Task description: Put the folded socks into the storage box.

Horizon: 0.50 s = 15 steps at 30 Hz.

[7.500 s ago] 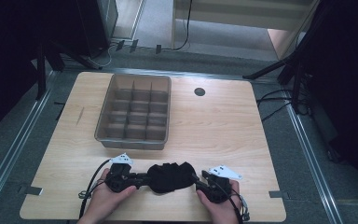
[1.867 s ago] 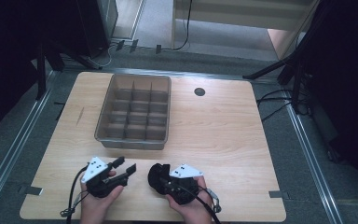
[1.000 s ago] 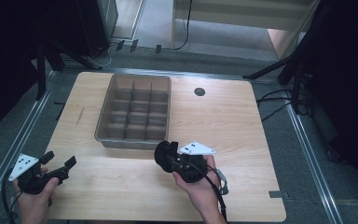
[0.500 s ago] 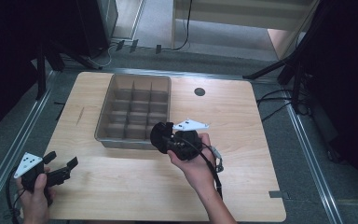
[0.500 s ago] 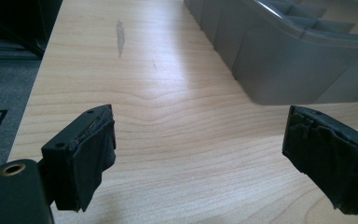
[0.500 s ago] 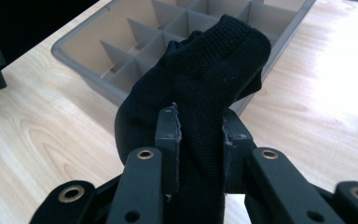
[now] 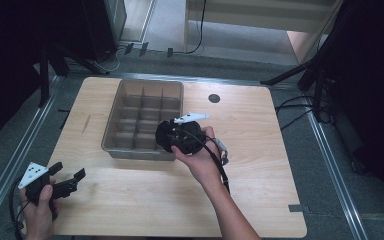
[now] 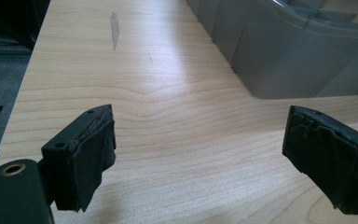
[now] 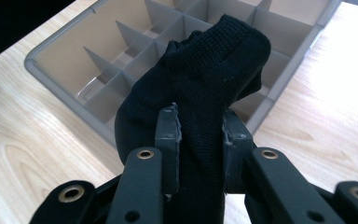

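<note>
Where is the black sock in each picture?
High view: the black sock sits mid-picture, at the grey tray's near right corner, in the right gripper.
Left gripper view: the sock is not in it; the tray is top right.
Right gripper view: sock in the centre, the tray behind.
Shared landmark: the tray.

Left gripper (image 7: 65, 181) rests low at the left, jaws wide apart; right gripper (image 7: 167, 135) is raised, arm outstretched, jaws clamped.
</note>
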### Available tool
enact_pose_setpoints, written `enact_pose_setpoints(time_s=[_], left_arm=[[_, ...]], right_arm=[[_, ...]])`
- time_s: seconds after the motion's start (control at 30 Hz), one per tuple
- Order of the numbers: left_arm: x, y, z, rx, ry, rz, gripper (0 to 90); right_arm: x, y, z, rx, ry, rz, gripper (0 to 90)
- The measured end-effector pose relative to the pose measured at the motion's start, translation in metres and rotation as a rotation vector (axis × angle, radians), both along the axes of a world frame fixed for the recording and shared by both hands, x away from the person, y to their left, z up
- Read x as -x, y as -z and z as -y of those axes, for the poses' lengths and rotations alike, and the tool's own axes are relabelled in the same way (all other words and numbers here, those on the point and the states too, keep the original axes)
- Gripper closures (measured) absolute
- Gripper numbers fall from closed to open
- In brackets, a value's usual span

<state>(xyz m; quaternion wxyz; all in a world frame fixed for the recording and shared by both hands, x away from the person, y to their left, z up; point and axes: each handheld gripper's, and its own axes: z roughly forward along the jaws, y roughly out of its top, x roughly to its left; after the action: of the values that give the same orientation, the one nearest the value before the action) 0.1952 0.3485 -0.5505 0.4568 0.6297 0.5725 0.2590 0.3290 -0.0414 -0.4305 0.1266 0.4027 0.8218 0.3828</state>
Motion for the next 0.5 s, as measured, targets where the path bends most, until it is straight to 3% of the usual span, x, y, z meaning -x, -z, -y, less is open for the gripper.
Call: enact_pose_setpoints(time_s=[0.23, 0.5], left_arm=[[-0.001, 0.000, 0.000, 0.004, 0.005, -0.004, 9.4], [-0.002, 0.000, 0.000, 0.011, 0.007, -0.009, 9.4]], right_arm=[[-0.016, 0.013, -0.013, 0.019, -0.032, 0.007, 72.8], [-0.022, 0.035, -0.028, 0.087, -0.078, 0.003, 71.7]])
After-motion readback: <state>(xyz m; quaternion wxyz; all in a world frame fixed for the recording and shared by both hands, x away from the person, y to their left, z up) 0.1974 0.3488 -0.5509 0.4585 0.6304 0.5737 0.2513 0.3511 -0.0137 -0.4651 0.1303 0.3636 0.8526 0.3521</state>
